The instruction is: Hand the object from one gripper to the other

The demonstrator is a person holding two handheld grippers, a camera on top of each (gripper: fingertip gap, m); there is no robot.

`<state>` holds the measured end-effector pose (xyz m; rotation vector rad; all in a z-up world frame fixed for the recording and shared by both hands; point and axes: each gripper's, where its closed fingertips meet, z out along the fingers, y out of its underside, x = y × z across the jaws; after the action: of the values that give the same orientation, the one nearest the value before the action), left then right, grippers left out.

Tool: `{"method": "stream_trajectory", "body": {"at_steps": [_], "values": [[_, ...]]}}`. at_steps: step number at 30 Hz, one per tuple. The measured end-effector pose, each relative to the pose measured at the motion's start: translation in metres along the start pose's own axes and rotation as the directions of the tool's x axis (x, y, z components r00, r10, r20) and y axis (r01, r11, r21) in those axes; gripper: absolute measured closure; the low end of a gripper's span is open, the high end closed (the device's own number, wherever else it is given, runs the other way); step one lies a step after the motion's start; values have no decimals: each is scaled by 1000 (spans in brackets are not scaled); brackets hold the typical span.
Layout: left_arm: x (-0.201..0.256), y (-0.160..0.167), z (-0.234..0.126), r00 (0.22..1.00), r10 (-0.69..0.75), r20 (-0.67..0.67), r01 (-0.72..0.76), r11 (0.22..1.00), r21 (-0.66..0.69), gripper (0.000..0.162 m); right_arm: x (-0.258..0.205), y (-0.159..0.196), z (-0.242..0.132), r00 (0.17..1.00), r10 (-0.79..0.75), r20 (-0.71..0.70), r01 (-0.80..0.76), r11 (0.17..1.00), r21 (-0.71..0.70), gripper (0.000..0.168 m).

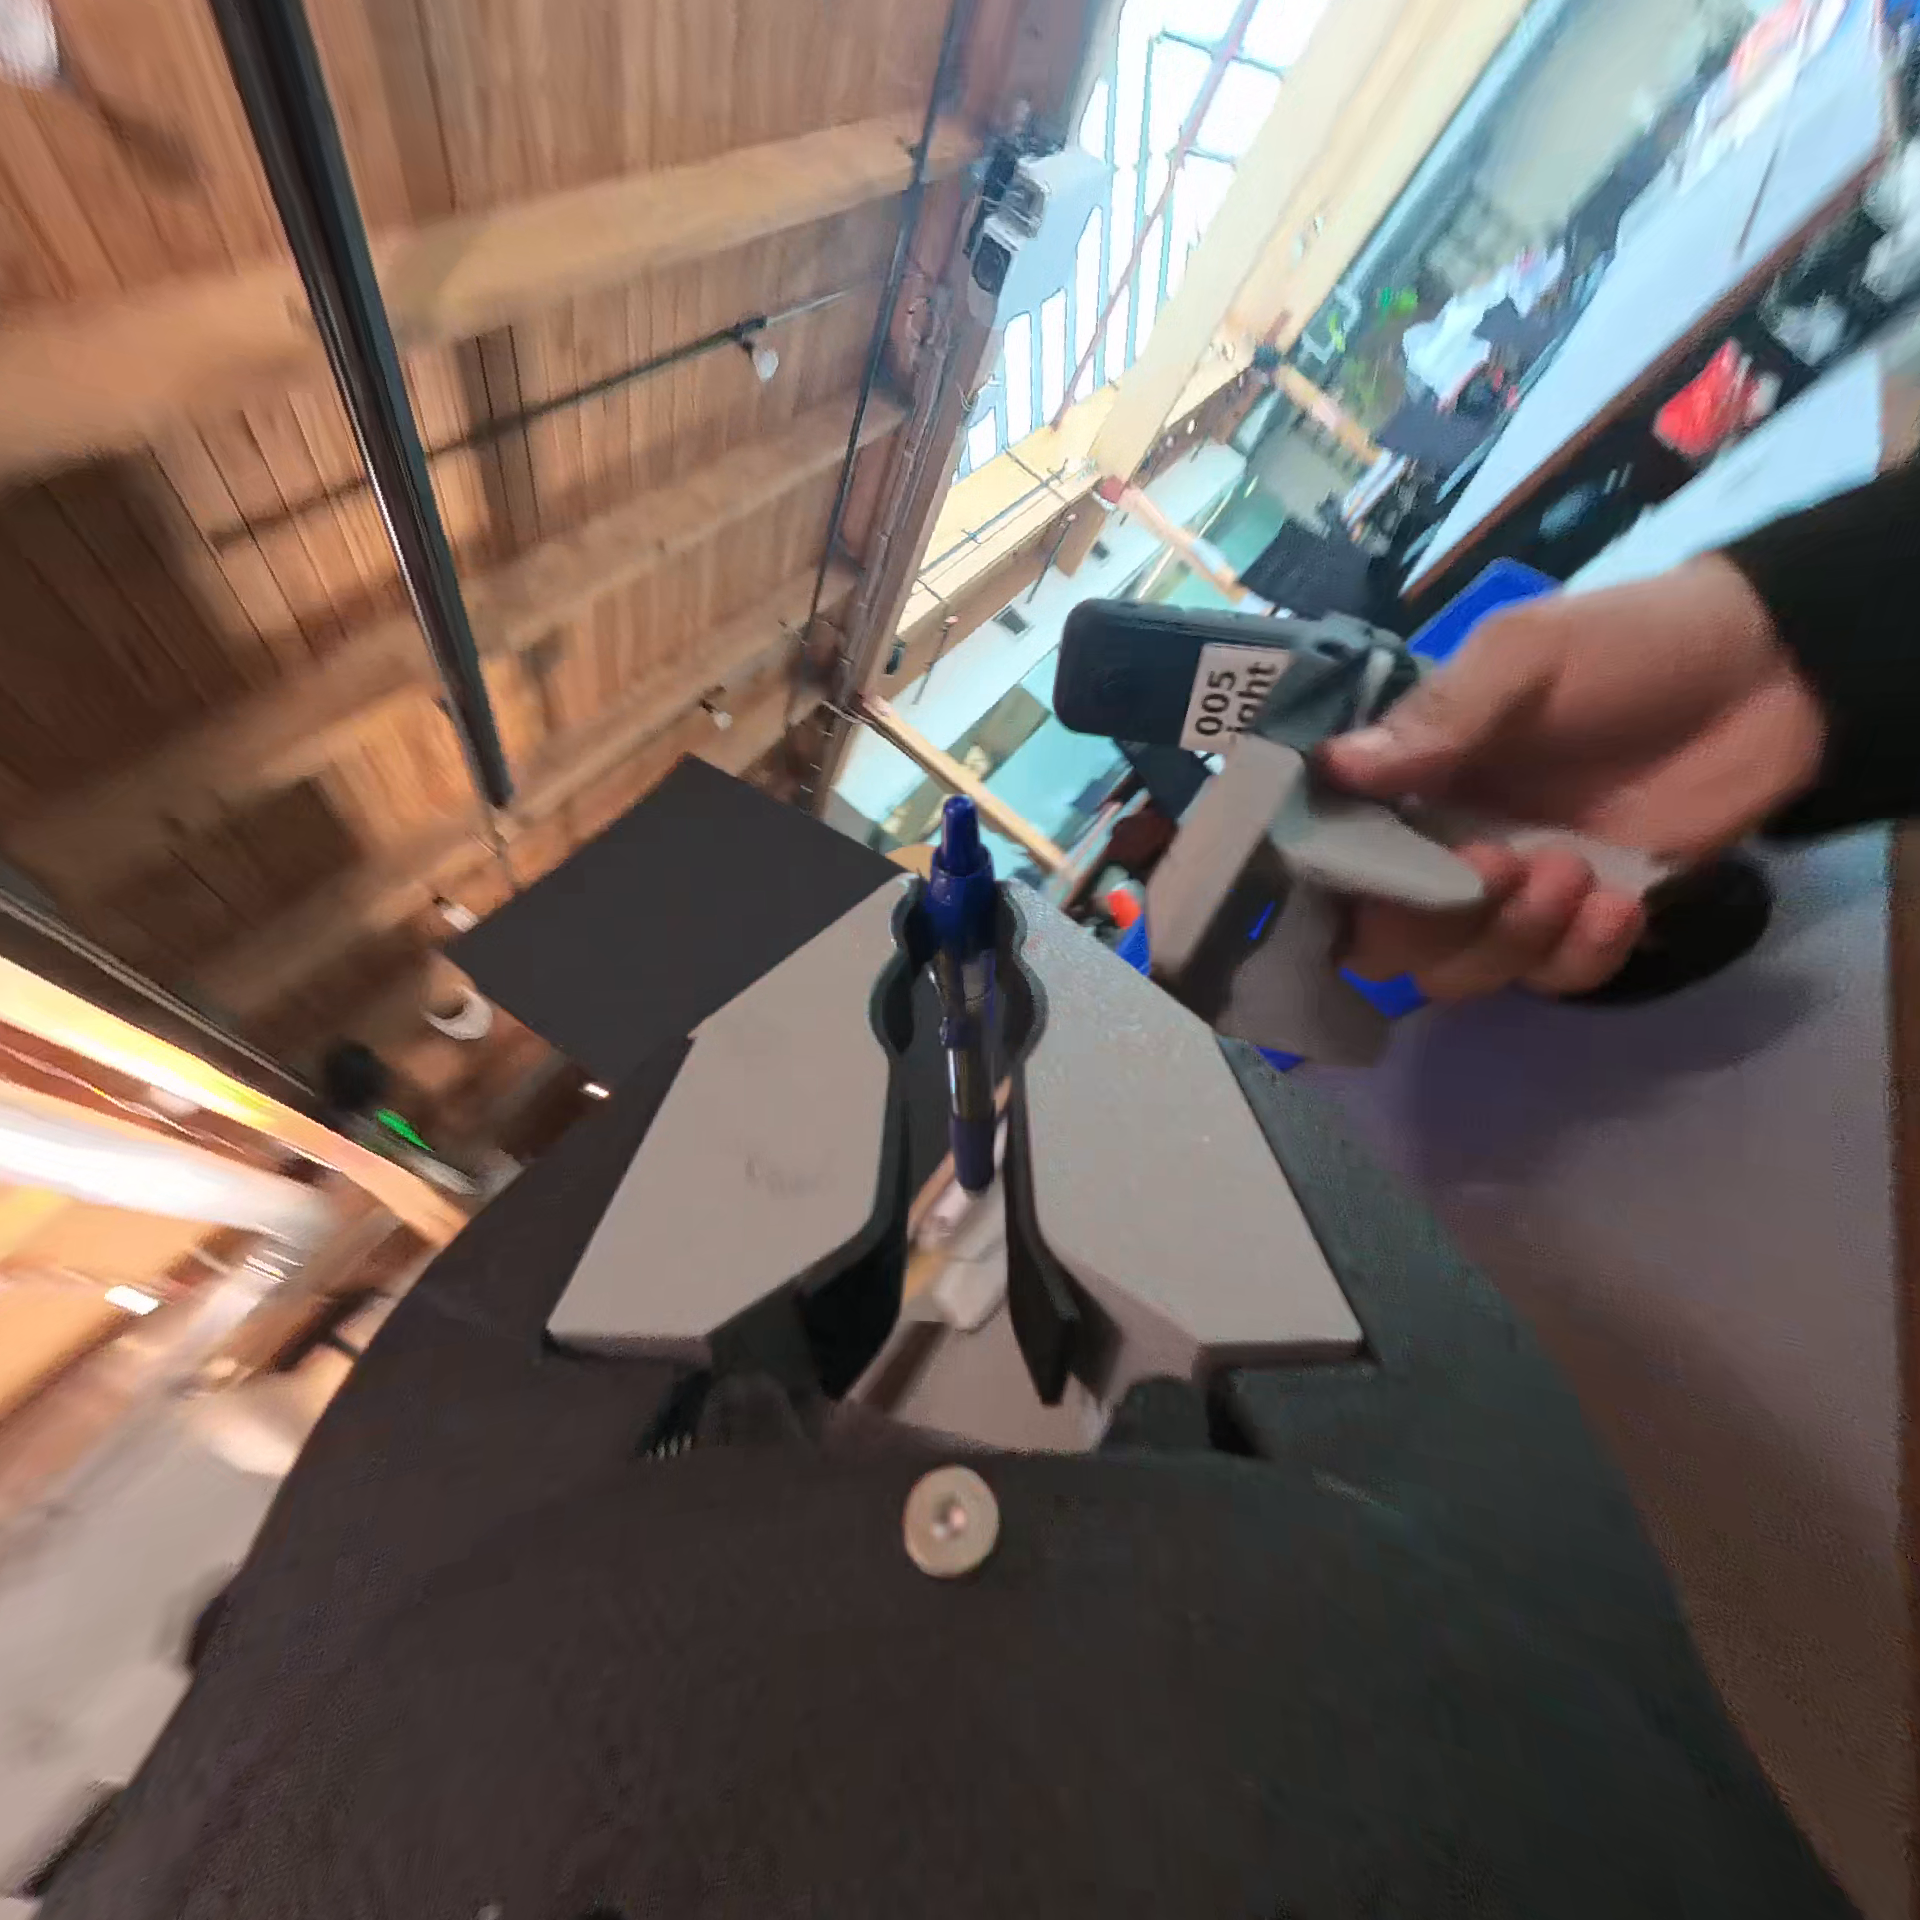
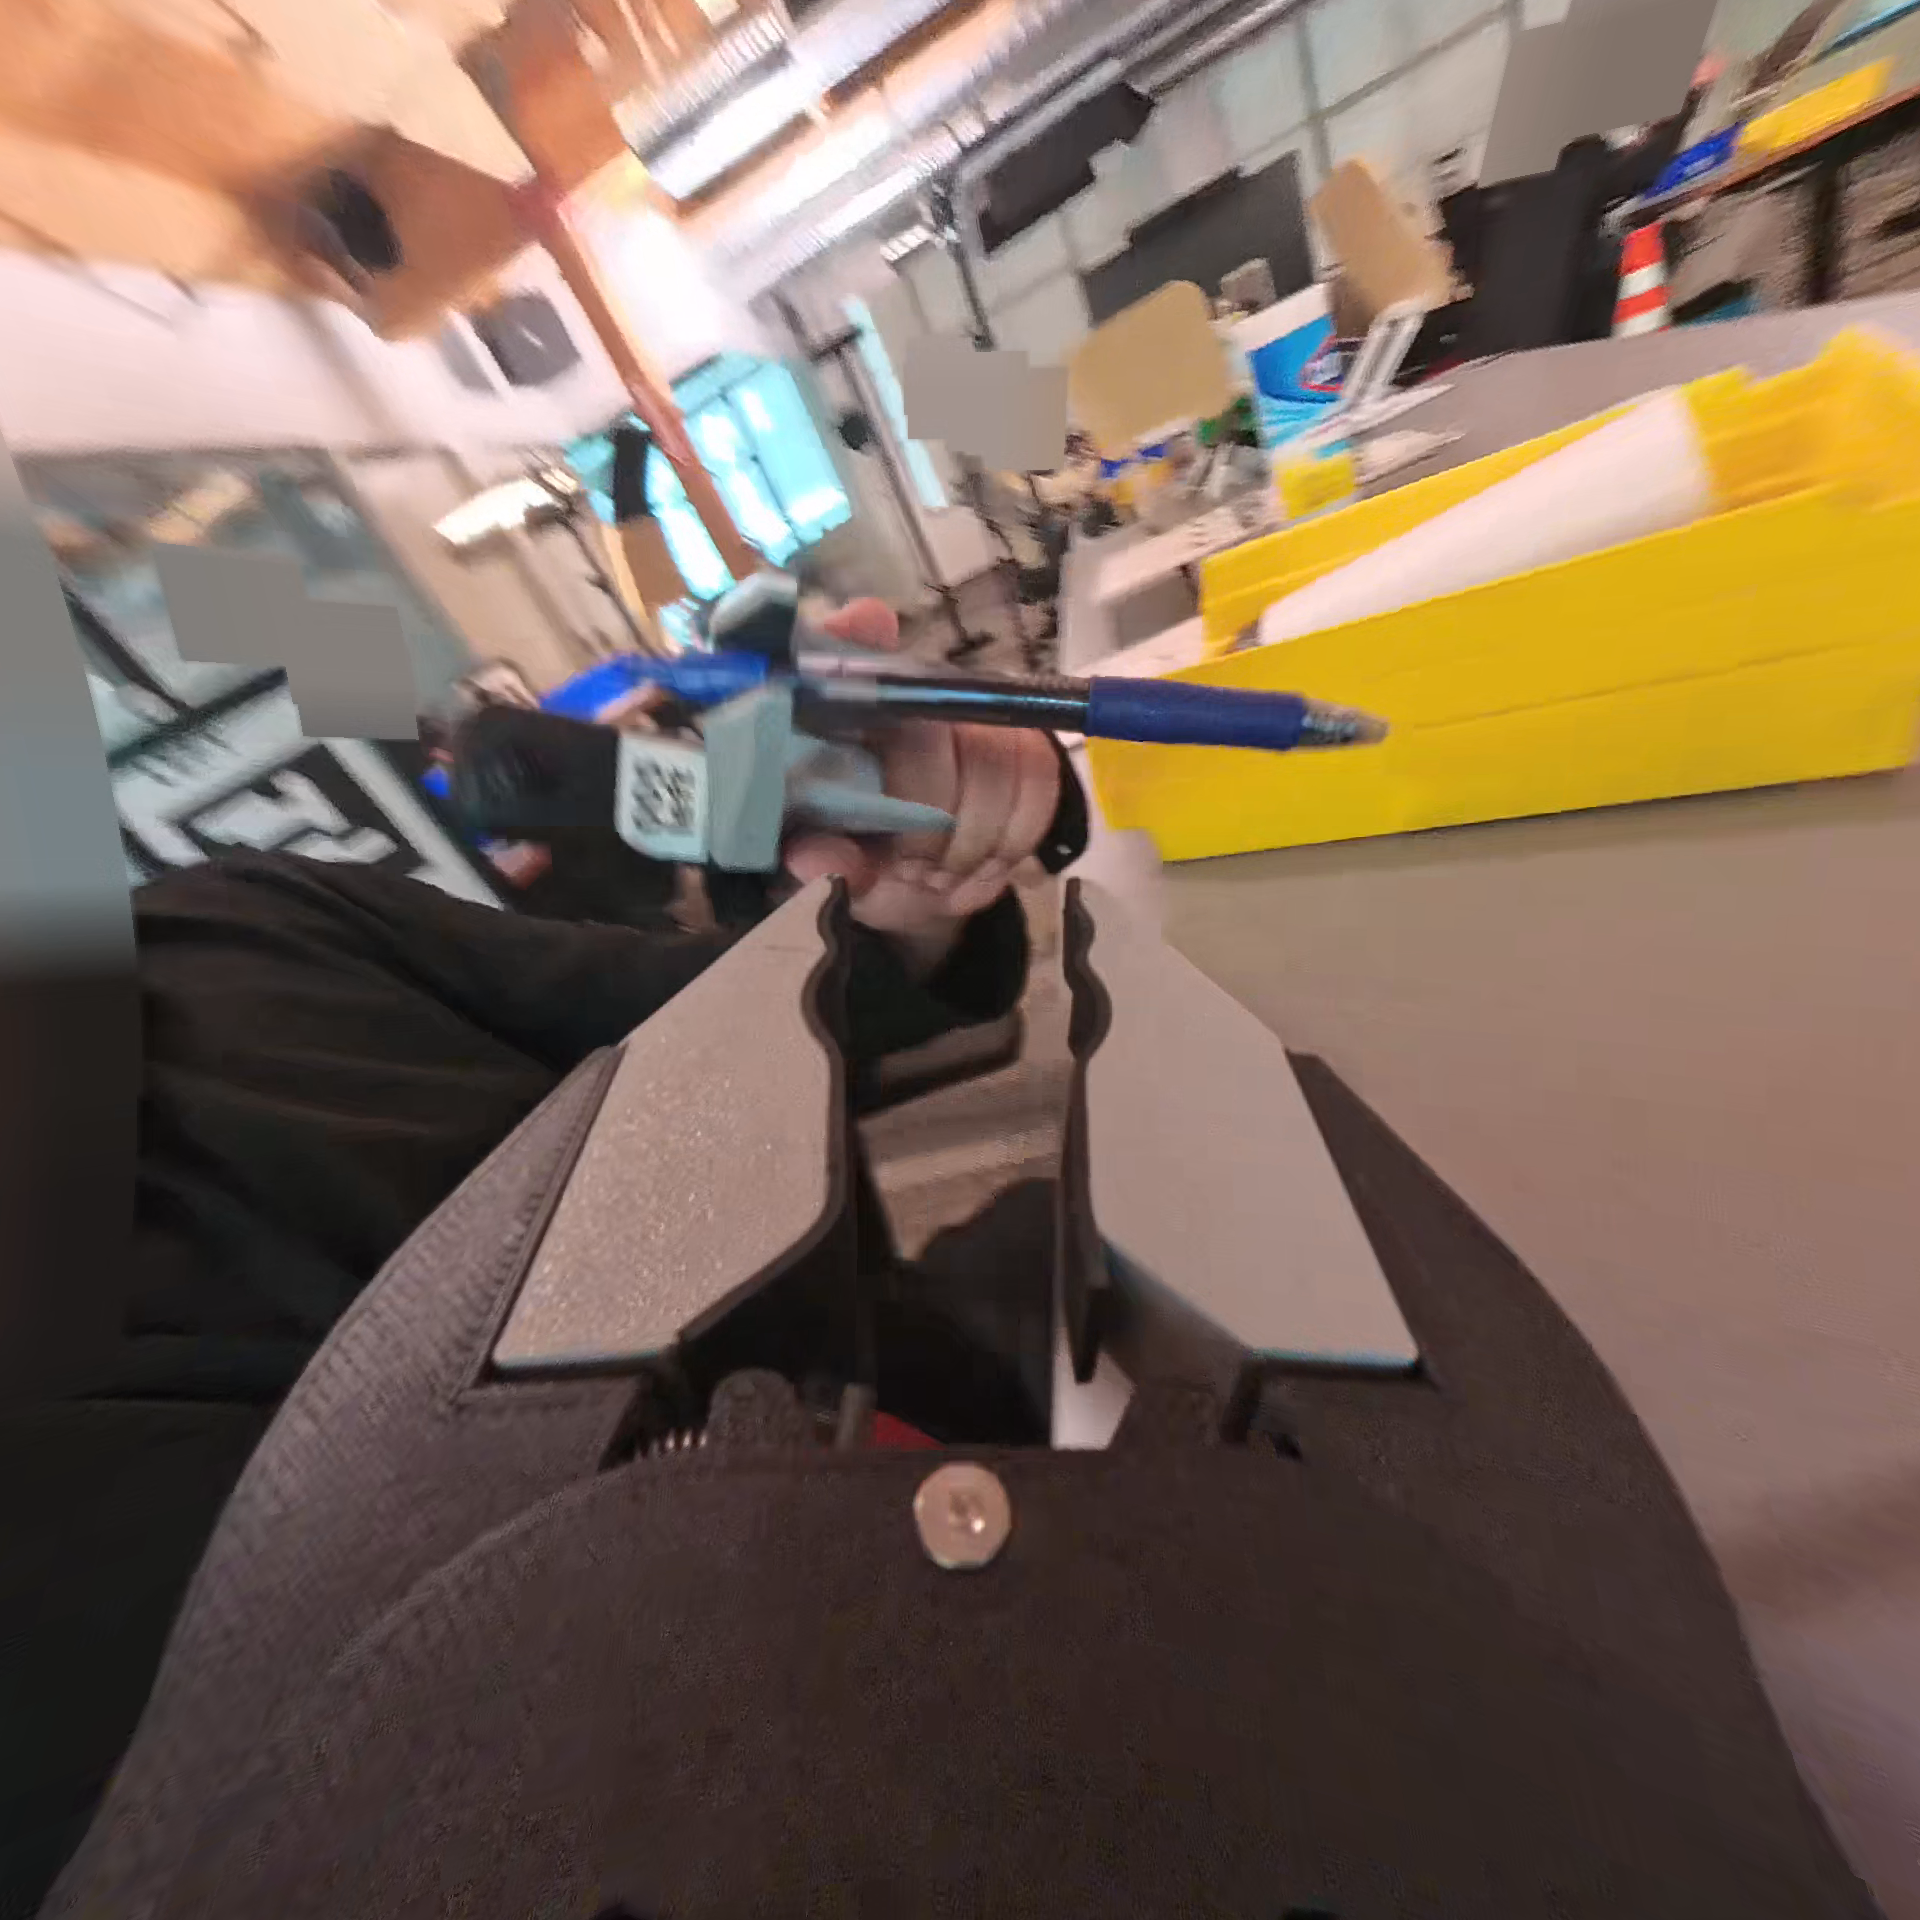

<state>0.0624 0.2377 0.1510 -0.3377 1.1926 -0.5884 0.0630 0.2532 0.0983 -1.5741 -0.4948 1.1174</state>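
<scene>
A blue pen (image 1: pixel 961 997) is clamped between my left gripper's (image 1: pixel 961 914) grey fingers, with one blue end poking out past the tips. In the right wrist view the same pen (image 2: pixel 1132 709) lies level, held by the left gripper (image 2: pixel 764 717) in a person's hand, its tip pointing right. My right gripper (image 2: pixel 951 914) is open and empty, its fingertips just below that hand and the pen. In the left wrist view the right gripper's grey body (image 1: pixel 1247 831) is off to the right, held by a hand.
A yellow bin (image 2: pixel 1558 675) holding a white roll (image 2: pixel 1486 530) stands on the grey table (image 2: pixel 1507 1039) to the right. A black-sleeved arm (image 2: pixel 416 987) lies at the left. A cluttered workshop fills the blurred background.
</scene>
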Motion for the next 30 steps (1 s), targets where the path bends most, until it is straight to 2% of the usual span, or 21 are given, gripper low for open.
{"method": "stream_trajectory", "body": {"at_steps": [2,4,7,9,13,16,19,21,23,25,27,30], "values": [[11,-6,-1,981,191,9,-191,981,10,152,-5,-1,0,994,89,70,-91,996,20,125],[22,-11,-1,948,317,10,-317,948,19,152,-9,-4,0,978,166,125,-172,984,39,121],[51,-7,0,881,470,-61,-468,883,41,152,-15,-13,-2,927,294,235,-319,944,79,123],[65,-3,1,814,579,-49,-576,815,62,152,-12,-8,1,902,358,243,-380,923,53,129],[77,4,3,797,599,-77,-594,800,78,153,-7,14,9,920,349,178,-348,937,-39,140],[77,14,4,807,581,-109,-581,813,35,152,0,13,8,940,316,131,-315,949,-29,146],[80,22,4,883,437,-170,-445,895,-11,144,5,3,-2,969,234,74,-236,972,12,152],[85,25,3,938,203,-279,-226,973,-51,127,8,-9,-12,989,145,16,-146,988,56,156],[82,24,0,937,-17,-349,-20,994,-104,119,10,-15,-21,997,27,-66,-24,998,55,160],[70,14,-3,911,-185,-369,159,982,-99,120,11,-19,-29,987,-85,-134,90,995,31,162],[54,12,-3,867,-351,-354,325,936,-132,128,10,-20,-32,967,-182,-179,182,983,-12,162],[29,37,8,807,-555,-201,492,821,-291,123,9,-11,-29,924,-315,-218,296,948,-116,162]]}}
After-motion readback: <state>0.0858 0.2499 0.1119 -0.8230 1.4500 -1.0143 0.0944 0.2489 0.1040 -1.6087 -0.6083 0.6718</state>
